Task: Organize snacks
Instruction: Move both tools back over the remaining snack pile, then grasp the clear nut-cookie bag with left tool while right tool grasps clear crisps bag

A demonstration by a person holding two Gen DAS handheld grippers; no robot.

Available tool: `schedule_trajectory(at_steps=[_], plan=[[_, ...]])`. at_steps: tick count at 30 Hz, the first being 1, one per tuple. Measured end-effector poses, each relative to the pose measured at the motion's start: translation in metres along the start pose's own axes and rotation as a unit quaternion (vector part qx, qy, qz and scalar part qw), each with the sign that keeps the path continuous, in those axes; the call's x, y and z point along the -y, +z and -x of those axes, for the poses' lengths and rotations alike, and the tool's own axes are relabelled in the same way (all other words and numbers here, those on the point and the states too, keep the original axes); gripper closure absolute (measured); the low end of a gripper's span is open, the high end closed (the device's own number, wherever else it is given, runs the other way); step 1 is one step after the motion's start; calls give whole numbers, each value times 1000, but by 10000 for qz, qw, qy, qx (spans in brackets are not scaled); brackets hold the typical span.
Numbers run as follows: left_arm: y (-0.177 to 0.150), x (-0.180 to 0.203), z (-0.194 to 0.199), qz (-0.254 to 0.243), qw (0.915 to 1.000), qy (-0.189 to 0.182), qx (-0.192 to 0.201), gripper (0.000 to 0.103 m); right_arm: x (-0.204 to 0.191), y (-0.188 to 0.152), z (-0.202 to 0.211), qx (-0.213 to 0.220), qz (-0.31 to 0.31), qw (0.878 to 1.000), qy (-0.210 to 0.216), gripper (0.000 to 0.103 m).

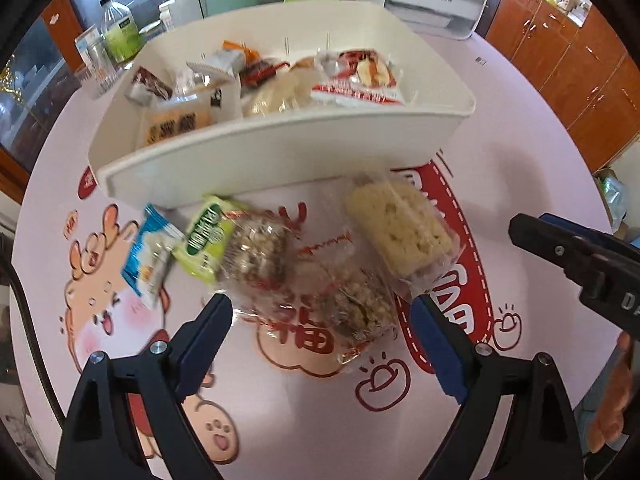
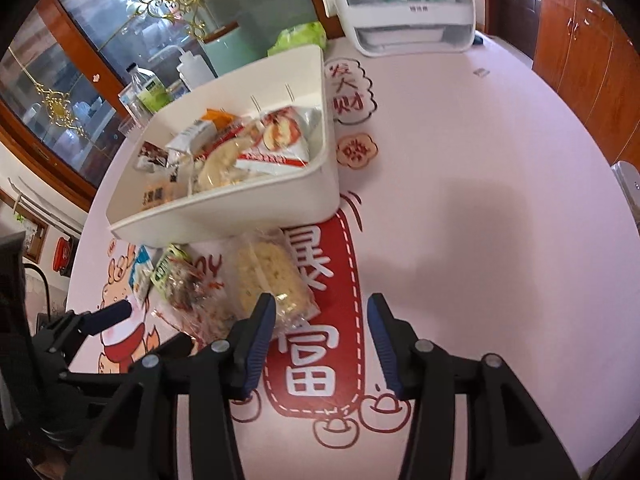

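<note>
A white bin [image 1: 280,148] holds several wrapped snacks. In front of it on the table lie a blue packet [image 1: 150,256], a green packet [image 1: 204,240], two clear-wrapped nut bars [image 1: 256,252] [image 1: 360,304] and a yellow puffed-rice bar [image 1: 400,228]. My left gripper [image 1: 320,304] hangs open and wide above the nut bars, its pads clear of them. My right gripper [image 2: 322,320] is partly open over the red print, with nothing between its fingers. The rice bar [image 2: 268,276] lies just beyond its left finger. The bin [image 2: 240,212] sits further back.
Behind the bin stand a green-labelled bottle [image 1: 118,28], a mint canister [image 2: 232,48], a green bag [image 2: 300,36] and a white appliance [image 2: 408,20]. Wooden cabinets [image 1: 568,64] line the right. The pink printed tablecloth [image 2: 480,200] is bare right of the bin.
</note>
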State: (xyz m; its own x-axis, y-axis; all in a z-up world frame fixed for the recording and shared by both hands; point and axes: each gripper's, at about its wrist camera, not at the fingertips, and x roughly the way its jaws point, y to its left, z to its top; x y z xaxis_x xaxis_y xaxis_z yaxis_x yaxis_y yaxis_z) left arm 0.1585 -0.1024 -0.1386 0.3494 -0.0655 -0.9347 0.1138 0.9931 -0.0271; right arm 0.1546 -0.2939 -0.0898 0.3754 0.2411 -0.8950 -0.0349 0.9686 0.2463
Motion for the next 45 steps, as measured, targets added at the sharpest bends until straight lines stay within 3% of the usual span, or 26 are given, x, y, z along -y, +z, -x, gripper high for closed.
schedule_trajectory(at_steps=[13,20,24,35,39,45], plan=[[-9,4,-43,573,9980,-38,-272,13,9,9,-16,-187,103,9997,124,54],[-12,-4,-55,650,9977,-82,-192,13,-3,20,-42,-493,209,9982,254,51],[-16,-13,-59,660,9976,-79,-187,15,-16,25,-59,-671,393,9967,212,44],[-28,-50,-58,765,9965,-215,-242,29,-55,27,-93,-862,959,9916,30,35],[-30,-56,-56,671,9972,-224,-221,38,-63,24,-104,-1013,1065,9891,-96,34],[-21,-66,-54,518,9978,-333,-229,50,-77,13,-106,-832,1353,9861,-487,39]])
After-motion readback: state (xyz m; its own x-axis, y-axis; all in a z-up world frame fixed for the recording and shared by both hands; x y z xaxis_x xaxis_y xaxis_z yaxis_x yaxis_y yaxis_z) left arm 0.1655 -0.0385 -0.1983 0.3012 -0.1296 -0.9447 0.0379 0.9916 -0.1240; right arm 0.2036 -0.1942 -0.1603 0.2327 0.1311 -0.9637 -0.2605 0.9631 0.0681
